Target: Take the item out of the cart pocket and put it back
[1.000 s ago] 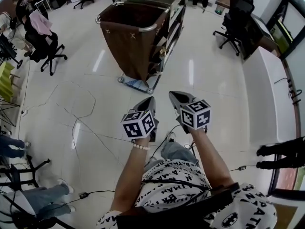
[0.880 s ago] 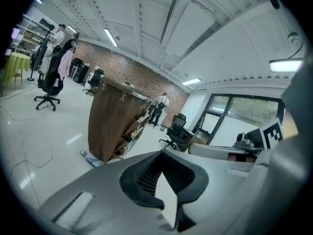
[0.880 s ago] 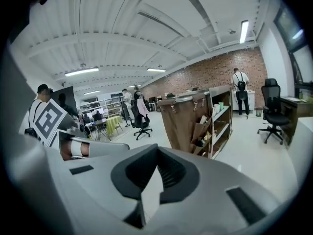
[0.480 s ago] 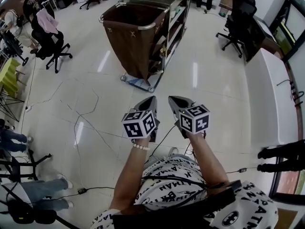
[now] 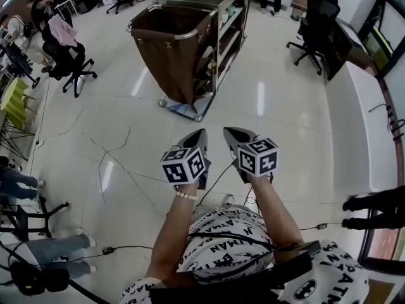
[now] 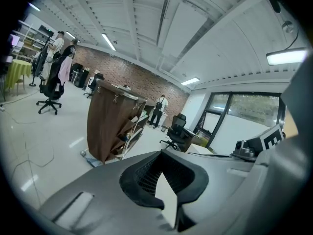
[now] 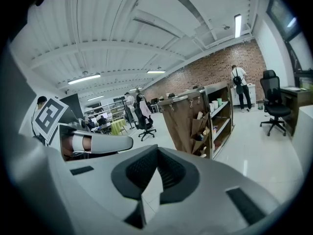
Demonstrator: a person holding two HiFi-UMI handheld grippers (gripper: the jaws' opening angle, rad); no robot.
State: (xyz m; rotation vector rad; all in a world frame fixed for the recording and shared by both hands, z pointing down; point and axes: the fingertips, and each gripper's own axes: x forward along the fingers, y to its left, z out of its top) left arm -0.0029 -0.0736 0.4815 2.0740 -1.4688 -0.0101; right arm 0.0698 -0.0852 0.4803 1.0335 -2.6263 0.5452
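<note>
The housekeeping cart (image 5: 190,43) stands a few steps ahead on the white floor, with a brown bag (image 5: 169,52) on its near end and shelves along its right side. Fabric pockets (image 7: 201,124) on the bag's side hold small items; I cannot tell what they are. My left gripper (image 5: 200,133) and right gripper (image 5: 228,132) are held side by side in front of me, pointing at the cart and well short of it. Both are shut with nothing between the jaws. The cart (image 6: 110,124) also shows in the left gripper view.
Black office chairs stand at the left (image 5: 68,59) and at the far right (image 5: 311,40). A white counter (image 5: 354,119) runs along the right. Cables (image 5: 114,163) trail across the floor. People's legs (image 5: 44,255) are at the lower left, and a person (image 7: 239,84) stands beyond the cart.
The head view has shifted slightly, so the cart sits a little differently in frame. Both grippers stay shut and side by side, a touch lower in the picture.
</note>
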